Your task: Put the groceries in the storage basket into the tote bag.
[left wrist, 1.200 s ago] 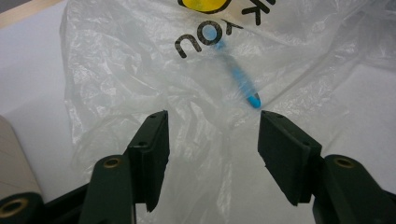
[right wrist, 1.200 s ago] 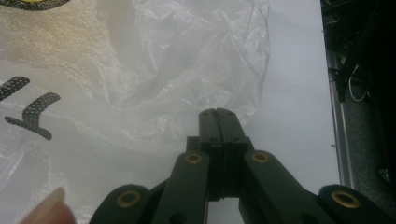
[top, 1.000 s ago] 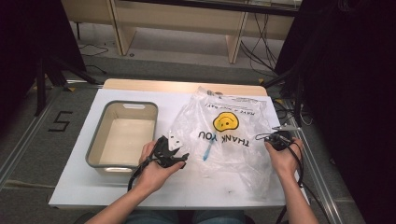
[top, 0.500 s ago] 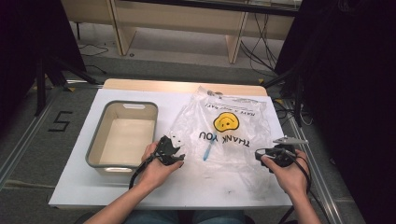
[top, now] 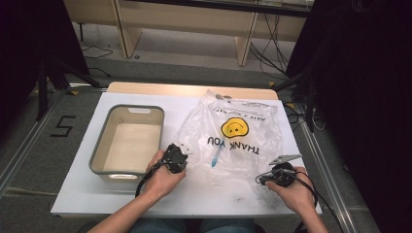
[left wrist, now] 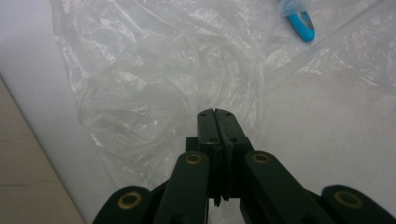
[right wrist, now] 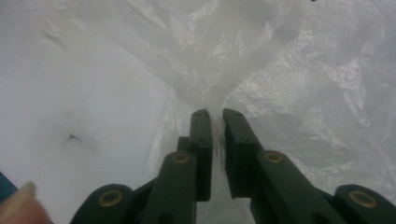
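A clear plastic bag (top: 233, 141) with a yellow smiley and "THANK YOU" print lies flat on the white table (top: 218, 204). Inside it is a small blue item (top: 215, 158) (left wrist: 301, 25). My left gripper (top: 183, 151) (left wrist: 217, 114) is at the bag's near left corner. Its jaws have just closed and are pressed together, with the crumpled film (left wrist: 154, 93) gathering at their tips. My right gripper (top: 261, 178) (right wrist: 213, 114) is at the bag's near right corner. Its jaws have just been closing and pinch a bunched fold of the bag (right wrist: 210, 60) between them.
A grey rectangular tub (top: 99, 150) with a pale inside stands at the table's left, just beside my left hand. Behind the table are wooden shelf legs and cables on the floor. The table's right edge lies close to my right hand.
My right hand has come back along the bag's right side toward the near edge and closed on the film. The left hand has stayed put and its jaws have shut.
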A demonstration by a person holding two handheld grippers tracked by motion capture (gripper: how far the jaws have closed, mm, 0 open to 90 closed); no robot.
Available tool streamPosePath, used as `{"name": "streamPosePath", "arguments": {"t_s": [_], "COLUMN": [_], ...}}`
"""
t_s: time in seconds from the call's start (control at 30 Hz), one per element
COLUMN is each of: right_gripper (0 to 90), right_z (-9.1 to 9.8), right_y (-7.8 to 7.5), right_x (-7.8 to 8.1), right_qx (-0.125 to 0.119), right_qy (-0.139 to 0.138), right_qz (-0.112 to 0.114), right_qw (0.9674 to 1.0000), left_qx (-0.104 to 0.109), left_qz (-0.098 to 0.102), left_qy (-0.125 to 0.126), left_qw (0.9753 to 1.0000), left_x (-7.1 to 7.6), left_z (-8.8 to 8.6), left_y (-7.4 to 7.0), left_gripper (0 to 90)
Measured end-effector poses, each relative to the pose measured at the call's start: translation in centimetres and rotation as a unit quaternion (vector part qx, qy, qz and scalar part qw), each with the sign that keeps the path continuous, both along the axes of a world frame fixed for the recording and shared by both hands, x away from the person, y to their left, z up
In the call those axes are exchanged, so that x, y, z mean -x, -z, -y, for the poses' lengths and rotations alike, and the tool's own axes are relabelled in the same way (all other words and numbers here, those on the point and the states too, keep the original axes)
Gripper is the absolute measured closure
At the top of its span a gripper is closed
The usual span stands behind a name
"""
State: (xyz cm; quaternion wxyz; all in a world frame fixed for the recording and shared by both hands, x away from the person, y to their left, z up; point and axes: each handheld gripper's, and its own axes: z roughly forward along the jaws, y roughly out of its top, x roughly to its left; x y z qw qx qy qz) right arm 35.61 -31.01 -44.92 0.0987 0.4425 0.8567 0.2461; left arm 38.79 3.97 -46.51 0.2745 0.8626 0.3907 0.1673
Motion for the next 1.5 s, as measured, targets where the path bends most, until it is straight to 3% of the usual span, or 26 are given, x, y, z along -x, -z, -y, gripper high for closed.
{"name": "streamPosePath", "arguments": {"t_s": [0.13, 0.27, 0.37, 0.4, 0.47, 0.53, 0.6, 0.67, 0.77, 0.8, 0.87, 0.93, 0.97, 1.0, 1.1, 1.17, 1.3, 1.33, 1.5], "right_gripper": [86.9, 89.6, 90.0, 90.0, 90.0, 90.0, 90.0, 90.0, 90.0, 89.7, 88.3, 78.1, 78.1, 73.3, 59.2, 51.4, 43.9, 42.8, 42.4], "right_z": [0.6, 1.1, 1.5, 1.8, 2.1, 2.3, 2.7, 2.8, 3.0, 3.0, 3.0, 2.8, 2.8, 2.8, 2.5, 2.3, 2.0, 1.9, 1.9], "right_y": [0.0, 0.0, -0.1, -0.1, -0.1, -0.1, 0.1, 0.1, 0.2, 0.2, 0.1, -0.3, -0.3, -0.5, -1.1, -1.4, -1.7, -1.7, -1.6], "right_x": [-0.1, -0.2, -0.3, -0.4, -0.6, -0.6, -0.9, -1.0, -1.2, -1.3, -1.2, -1.1, -1.1, -1.0, -0.7, -0.7, -0.6, -0.6, -0.6], "right_qx": [0.014, 0.032, 0.045, 0.051, 0.059, 0.062, 0.070, 0.074, 0.077, 0.070, 0.065, 0.041, 0.041, 0.027, -0.019, -0.039, -0.070, -0.080, -0.083], "right_qy": [0.000, 0.003, 0.009, 0.014, 0.021, 0.025, 0.032, 0.034, 0.040, 0.039, 0.041, 0.041, 0.041, 0.040, 0.035, 0.026, 0.027, 0.033, 0.045], "right_qz": [0.005, 0.013, 0.018, 0.023, 0.028, 0.029, 0.035, 0.039, 0.045, 0.047, 0.050, 0.066, 0.066, 0.072, 0.094, 0.118, 0.140, 0.149, 0.150], "right_qw": [0.9999, 0.9994, 0.9988, 0.9983, 0.9976, 0.9973, 0.9964, 0.9959, 0.9952, 0.9957, 0.9958, 0.9961, 0.9961, 0.9963, 0.9948, 0.9919, 0.9874, 0.9850, 0.9841], "left_qx": [-0.002, 0.004, 0.019, 0.031, 0.034, 0.042, 0.046, 0.047, 0.043, 0.040, 0.033, 0.028, 0.024, 0.025, 0.032, 0.033, 0.038, 0.037, 0.046], "left_qz": [-0.002, 0.022, 0.054, 0.070, 0.077, 0.088, 0.095, 0.097, 0.076, 0.060, 0.050, 0.039, 0.038, 0.037, 0.038, 0.039, 0.047, 0.050, 0.054], "left_qy": [0.004, 0.007, 0.000, -0.005, -0.008, -0.013, -0.016, -0.019, -0.014, -0.013, -0.006, -0.005, -0.003, -0.002, 0.001, 0.004, 0.004, 0.006, 0.009], "left_qw": [1.0000, 0.9997, 0.9984, 0.9970, 0.9964, 0.9952, 0.9943, 0.9940, 0.9961, 0.9973, 0.9982, 0.9988, 0.9990, 0.9990, 0.9987, 0.9987, 0.9982, 0.9981, 0.9974], "left_x": [0.3, 0.9, 1.2, 1.5, 1.6, 1.7, 1.8, 1.7, 1.5, 1.4, 1.3, 1.2, 1.2, 1.2, 1.4, 1.5, 1.7, 1.8, 2.1], "left_z": [0.0, 0.1, 0.2, 0.3, 0.3, 0.4, 0.5, 0.5, 0.5, 0.6, 0.6, 0.6, 0.7, 0.7, 0.6, 0.5, 0.2, 0.1, 0.0], "left_y": [0.0, -0.7, -1.3, -1.7, -1.8, -2.0, -2.1, -2.1, -1.6, -1.0, -0.8, -0.3, -0.3, -0.3, -0.4, -0.5, -0.7, -0.8, -1.2], "left_gripper": [89.5, 89.1, 76.9, 66.4, 58.0, 55.2, 47.7, 46.2, 42.9, 43.1, 44.7, 46.3, 46.3, 46.4, 46.3, 45.8, 43.9, 42.3, 39.0]}}
